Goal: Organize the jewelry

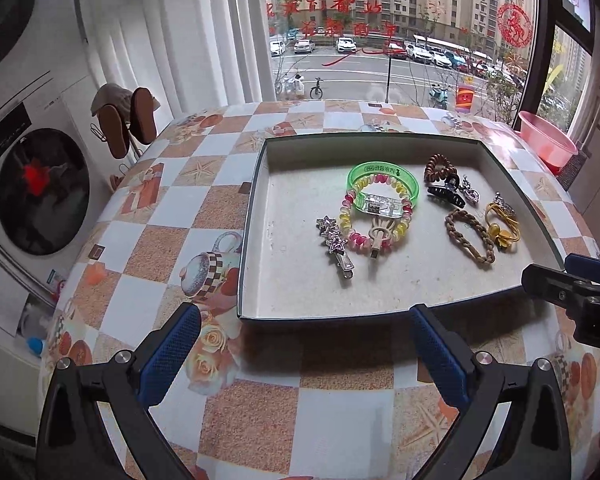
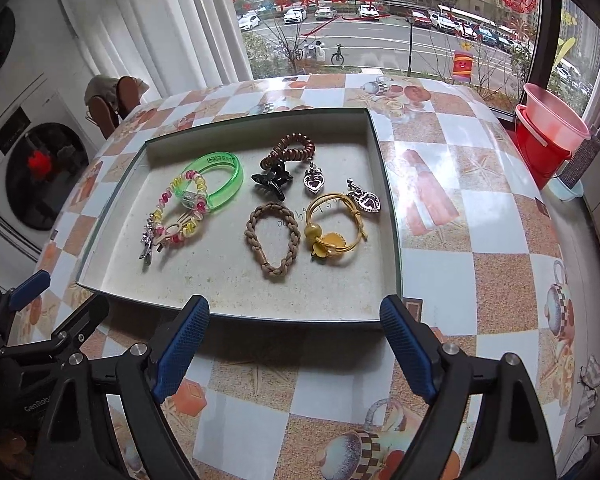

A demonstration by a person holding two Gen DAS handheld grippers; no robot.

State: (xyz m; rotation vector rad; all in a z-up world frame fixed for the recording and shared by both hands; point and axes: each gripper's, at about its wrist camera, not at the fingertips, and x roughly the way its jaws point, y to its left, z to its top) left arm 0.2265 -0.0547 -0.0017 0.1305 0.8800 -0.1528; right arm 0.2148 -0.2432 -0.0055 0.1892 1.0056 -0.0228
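Note:
A shallow grey tray (image 1: 260,272) (image 2: 236,300) on the checked table holds several pieces: a green bangle (image 1: 410,178) (image 2: 232,184), a pink-yellow coil tie (image 1: 350,236) (image 2: 160,210), a star hair clip (image 1: 334,246) (image 2: 148,242), a brown coil tie (image 1: 438,168) (image 2: 294,146), a black claw clip (image 1: 446,196) (image 2: 272,182), a braided brown tie (image 1: 470,236) (image 2: 274,236), a yellow tie (image 1: 502,224) (image 2: 334,226) and two heart charms (image 2: 314,180) (image 2: 366,202). My left gripper (image 1: 306,340) and right gripper (image 2: 294,336) are open and empty, just in front of the tray's near edge.
A washing machine (image 1: 32,188) stands left of the table. A pink basin in a red bucket (image 2: 548,128) sits at the far right by the window. The right gripper shows at the left wrist view's right edge (image 1: 572,288).

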